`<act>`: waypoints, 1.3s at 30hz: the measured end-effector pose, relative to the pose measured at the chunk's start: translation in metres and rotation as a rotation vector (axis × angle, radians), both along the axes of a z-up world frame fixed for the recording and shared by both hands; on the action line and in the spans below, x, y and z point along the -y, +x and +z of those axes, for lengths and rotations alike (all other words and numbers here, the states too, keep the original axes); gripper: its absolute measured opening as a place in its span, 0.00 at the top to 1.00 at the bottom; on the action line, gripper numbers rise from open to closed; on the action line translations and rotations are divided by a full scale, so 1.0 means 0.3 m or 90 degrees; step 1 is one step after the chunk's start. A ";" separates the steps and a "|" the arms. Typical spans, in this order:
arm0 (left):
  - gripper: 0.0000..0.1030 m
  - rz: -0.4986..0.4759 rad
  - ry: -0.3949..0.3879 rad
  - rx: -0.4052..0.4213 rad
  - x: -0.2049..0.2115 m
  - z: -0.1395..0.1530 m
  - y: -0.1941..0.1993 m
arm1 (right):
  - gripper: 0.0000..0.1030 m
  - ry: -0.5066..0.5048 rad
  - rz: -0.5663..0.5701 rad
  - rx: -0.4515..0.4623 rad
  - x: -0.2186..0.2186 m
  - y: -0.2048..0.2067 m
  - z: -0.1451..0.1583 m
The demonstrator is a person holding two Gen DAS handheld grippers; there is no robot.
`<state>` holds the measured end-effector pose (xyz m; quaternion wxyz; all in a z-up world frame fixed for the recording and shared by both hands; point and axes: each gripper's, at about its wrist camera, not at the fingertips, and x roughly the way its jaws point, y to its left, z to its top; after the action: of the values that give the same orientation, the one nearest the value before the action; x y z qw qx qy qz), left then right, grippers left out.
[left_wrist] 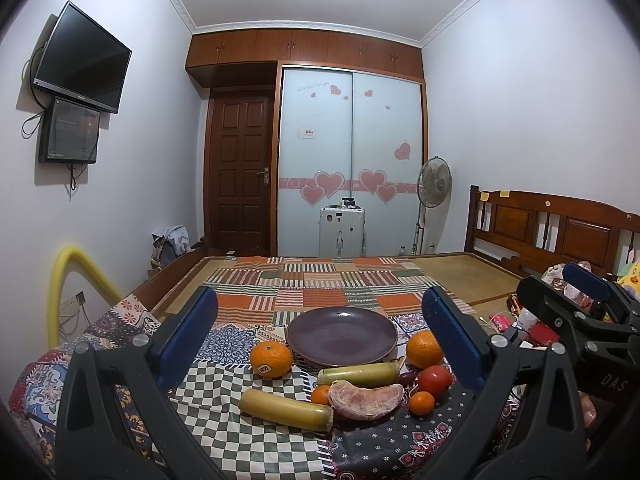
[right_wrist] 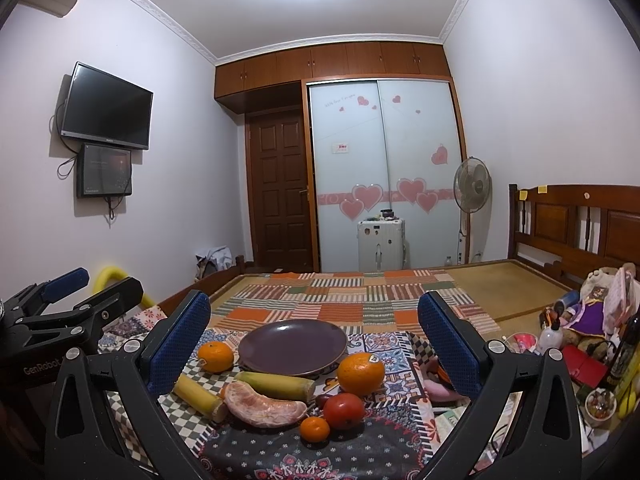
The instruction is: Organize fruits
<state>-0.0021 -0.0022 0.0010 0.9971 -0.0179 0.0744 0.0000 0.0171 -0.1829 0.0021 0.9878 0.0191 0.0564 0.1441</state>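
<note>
Patchwork cloth bears bright oranges; peeled pomelo segment; both tools gape empty.

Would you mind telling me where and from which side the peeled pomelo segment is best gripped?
Probably across the thick middle of the pomelo segment, coming from above with fingers on its near and far long sides. It lies flat and curved, its ends taper, and a sugarcane piece sits close behind, so keep the right gripper wide.
</note>
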 end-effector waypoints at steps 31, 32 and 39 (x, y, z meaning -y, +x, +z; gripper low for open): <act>0.23 -0.037 -0.032 -0.246 -0.073 -0.282 0.279 | 0.00 -0.100 0.001 -0.194 0.025 0.201 -0.267; 0.24 -0.042 -0.039 -0.258 -0.083 -0.296 0.291 | 0.00 -0.102 0.006 -0.206 0.031 0.214 -0.281; 0.25 -0.026 -0.059 -0.313 -0.137 -0.400 0.379 | 0.16 -0.109 0.022 -0.248 0.031 0.276 -0.329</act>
<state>0.1115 0.0390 -0.1188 0.9469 -0.0618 0.3148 -0.0196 0.0998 -0.1923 -0.0967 0.9535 -0.0383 0.2587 0.1497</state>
